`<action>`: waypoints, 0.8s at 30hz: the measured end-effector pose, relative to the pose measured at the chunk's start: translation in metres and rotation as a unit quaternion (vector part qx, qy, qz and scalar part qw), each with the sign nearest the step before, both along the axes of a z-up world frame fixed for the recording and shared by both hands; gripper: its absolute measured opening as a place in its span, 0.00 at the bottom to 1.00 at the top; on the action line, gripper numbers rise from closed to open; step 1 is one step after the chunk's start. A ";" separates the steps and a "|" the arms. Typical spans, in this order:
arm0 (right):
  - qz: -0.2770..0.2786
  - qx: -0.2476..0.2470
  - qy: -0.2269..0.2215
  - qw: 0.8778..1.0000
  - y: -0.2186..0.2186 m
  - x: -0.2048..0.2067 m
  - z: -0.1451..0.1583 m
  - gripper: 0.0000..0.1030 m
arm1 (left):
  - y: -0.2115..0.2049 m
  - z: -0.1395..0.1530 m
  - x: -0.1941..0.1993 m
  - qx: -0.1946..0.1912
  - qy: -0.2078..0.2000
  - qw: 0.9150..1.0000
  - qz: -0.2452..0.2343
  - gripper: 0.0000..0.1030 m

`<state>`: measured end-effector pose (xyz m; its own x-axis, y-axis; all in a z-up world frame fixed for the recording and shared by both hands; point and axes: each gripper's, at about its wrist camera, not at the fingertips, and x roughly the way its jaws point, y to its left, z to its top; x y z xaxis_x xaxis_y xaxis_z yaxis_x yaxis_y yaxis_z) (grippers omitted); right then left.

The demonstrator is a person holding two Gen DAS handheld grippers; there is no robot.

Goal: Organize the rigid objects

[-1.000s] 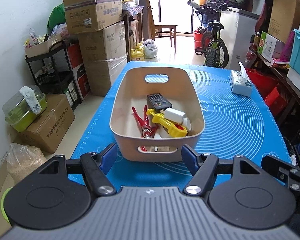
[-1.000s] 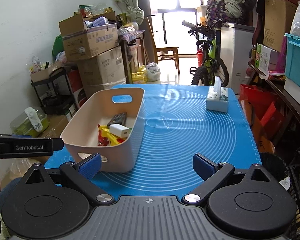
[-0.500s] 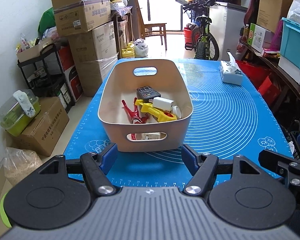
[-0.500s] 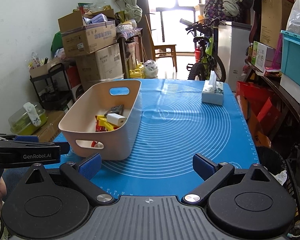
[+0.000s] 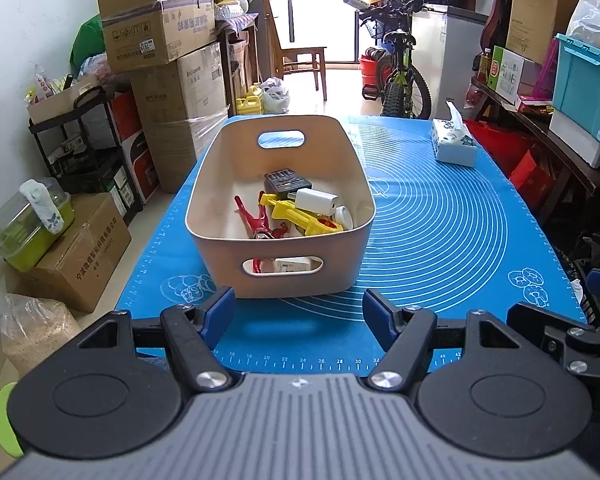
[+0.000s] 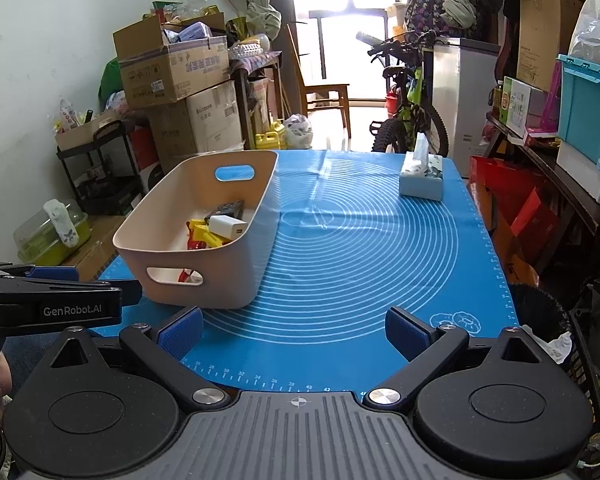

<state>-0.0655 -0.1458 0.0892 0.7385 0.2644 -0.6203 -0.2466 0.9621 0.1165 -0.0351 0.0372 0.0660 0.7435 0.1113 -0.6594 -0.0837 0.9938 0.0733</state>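
Since every loose item already lies inside the beige bin [image 5: 280,216], the bin itself appears to be the thing to handle next. It stands on the left half of the blue mat [image 5: 440,240], near the front edge of the table, directly ahead of the left tongs [image 5: 296,312]. Those tongs are spread wide and empty, their blue pads just short of the bin's near wall and not touching it. The right tongs [image 6: 296,332] are likewise spread and empty, over bare mat to the right of the bin.

Contents noted: a black remote [image 5: 287,180], a white charger block [image 5: 316,202], a yellow toy [image 5: 296,216] and a red clamp [image 5: 256,222], heaped toward the near right corner. All look hard and light; the charger's smooth faces could slip between the pads.

The bin appears to be stiff plastic with thin walls and rounded corners. Judged light, though the load sits off-centre. Best holds are the near handle slot [image 5: 282,266] or the rim above it; a one-sided lift may tip it.

The mat lies flat and should give some grip underneath. A tissue box [image 5: 454,148] stands well apart at the far right. The room is crowded: stacked cardboard boxes [image 5: 160,40] along the left wall, a bicycle [image 5: 400,76] beyond the table.
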 end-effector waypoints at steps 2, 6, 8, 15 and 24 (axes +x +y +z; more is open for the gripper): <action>0.000 -0.001 -0.001 1.000 0.001 0.000 -0.001 0.95 | 0.000 -0.001 0.000 0.001 0.002 1.000 -0.003 0.69; -0.003 0.002 0.001 1.000 0.000 0.000 -0.002 0.95 | -0.001 -0.003 0.000 0.006 0.005 1.000 -0.003 0.69; -0.004 0.003 0.003 1.000 0.000 0.001 -0.002 0.95 | 0.000 -0.004 0.000 0.005 0.007 1.000 -0.003 0.69; -0.004 0.000 0.000 1.000 0.000 0.000 -0.003 0.95 | -0.002 -0.004 0.000 0.007 0.009 1.000 -0.007 0.69; -0.007 0.004 0.004 1.000 -0.001 0.000 -0.005 0.95 | -0.002 -0.005 0.000 0.008 0.010 1.000 -0.010 0.69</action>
<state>-0.0655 -0.1472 0.0842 0.7372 0.2583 -0.6243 -0.2313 0.9647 0.1260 -0.0352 0.0350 0.0610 0.7320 0.1077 -0.6728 -0.0627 0.9939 0.0908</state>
